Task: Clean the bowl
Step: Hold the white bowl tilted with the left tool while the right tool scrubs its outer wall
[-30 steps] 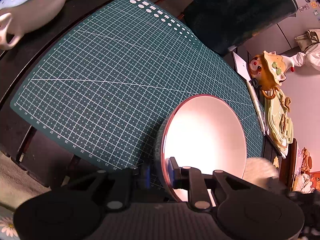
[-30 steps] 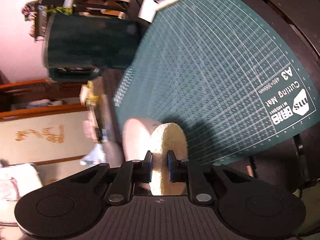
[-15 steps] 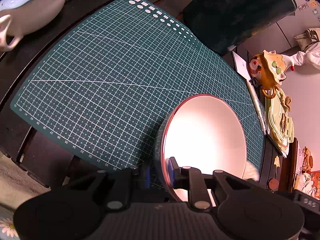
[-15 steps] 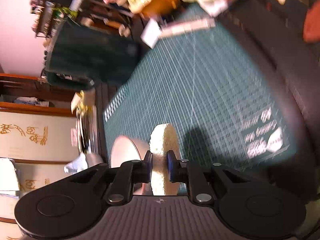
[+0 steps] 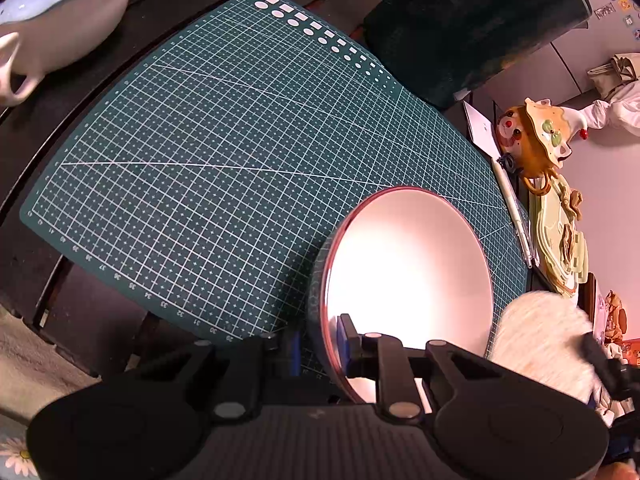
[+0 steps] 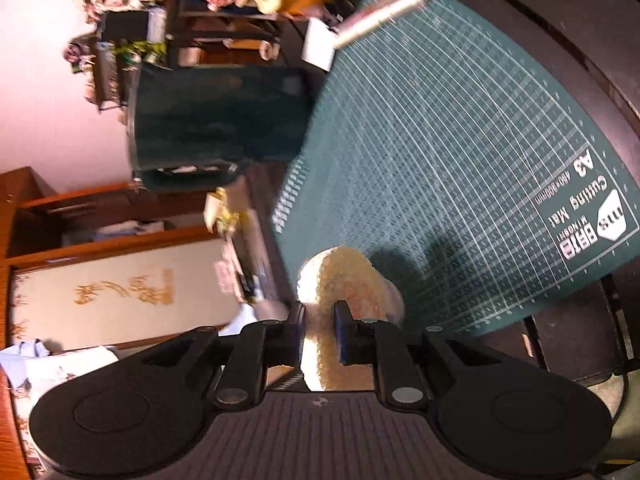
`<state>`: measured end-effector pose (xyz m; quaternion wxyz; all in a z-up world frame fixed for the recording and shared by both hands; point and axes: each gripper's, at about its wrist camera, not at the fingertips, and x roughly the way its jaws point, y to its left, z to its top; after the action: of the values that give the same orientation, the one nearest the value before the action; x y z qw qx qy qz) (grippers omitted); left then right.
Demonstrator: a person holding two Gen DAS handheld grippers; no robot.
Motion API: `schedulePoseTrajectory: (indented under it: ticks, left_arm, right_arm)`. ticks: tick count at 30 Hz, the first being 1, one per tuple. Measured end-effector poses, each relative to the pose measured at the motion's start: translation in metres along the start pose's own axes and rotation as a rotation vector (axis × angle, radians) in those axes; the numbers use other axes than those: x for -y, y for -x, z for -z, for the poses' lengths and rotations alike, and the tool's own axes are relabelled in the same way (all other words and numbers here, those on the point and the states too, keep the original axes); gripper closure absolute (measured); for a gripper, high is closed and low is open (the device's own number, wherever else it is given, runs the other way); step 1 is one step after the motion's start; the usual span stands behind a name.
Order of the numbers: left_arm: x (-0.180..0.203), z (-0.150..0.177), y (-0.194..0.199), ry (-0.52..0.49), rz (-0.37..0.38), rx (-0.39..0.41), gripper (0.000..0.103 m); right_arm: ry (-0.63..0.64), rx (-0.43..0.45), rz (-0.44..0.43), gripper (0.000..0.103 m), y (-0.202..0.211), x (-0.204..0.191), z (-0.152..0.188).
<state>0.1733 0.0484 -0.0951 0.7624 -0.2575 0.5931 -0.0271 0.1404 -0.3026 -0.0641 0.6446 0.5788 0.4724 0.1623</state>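
Cutting mat [image 5: 224,152] lies mostly bare beyond the bowl [image 5: 408,280] at its edge.

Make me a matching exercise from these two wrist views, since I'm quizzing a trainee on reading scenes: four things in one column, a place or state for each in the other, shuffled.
Things:
1. bowl
2. sponge
3. cutting mat
4. dark green pot

Places or states:
A. lies flat on the dark table, grid side up
B. pinched by its rim in the left gripper, tilted on edge
C. stands past the mat's far edge
D. clamped between the right gripper's pads

Pairs: 1-B, 2-D, 3-A, 4-C
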Motion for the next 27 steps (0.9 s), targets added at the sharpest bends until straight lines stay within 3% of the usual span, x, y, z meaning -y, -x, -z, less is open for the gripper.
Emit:
schedulePoseTrajectory:
  ticks: [2, 6, 14, 16, 20, 27]
  left_arm:
    - [0.000, 0.000, 0.000, -0.001, -0.001, 0.000, 0.084]
    - [-0.002, 0.000, 0.000, -0.001, 0.001, 0.000, 0.084]
    - [-0.002, 0.000, 0.001, 0.000, 0.001, -0.001, 0.084]
    - [-0.002, 0.000, 0.001, 0.003, 0.002, 0.000, 0.084]
    - [-0.002, 0.000, 0.001, 0.003, 0.002, -0.001, 0.084]
    - [-0.002, 0.001, 0.001, 0.002, 0.001, -0.001, 0.084]
  right_arm:
    - [0.045, 0.032, 0.016, 0.088, 0.005, -0.010, -0.002]
    - [0.170, 0.089, 0.154, 0.088, 0.002, -0.020, -0.002]
    - [0.092, -0.001, 0.239, 0.090, -0.035, 0.008, -0.003]
    - [0.104, -0.010, 0.237, 0.090, -0.037, 0.006, -0.001]
    - [0.088, -0.030, 0.092, 0.091, -0.026, -0.006, -0.001]
    - [0.078, -0.012, -0.012, 0.091, -0.009, -0.017, -0.003]
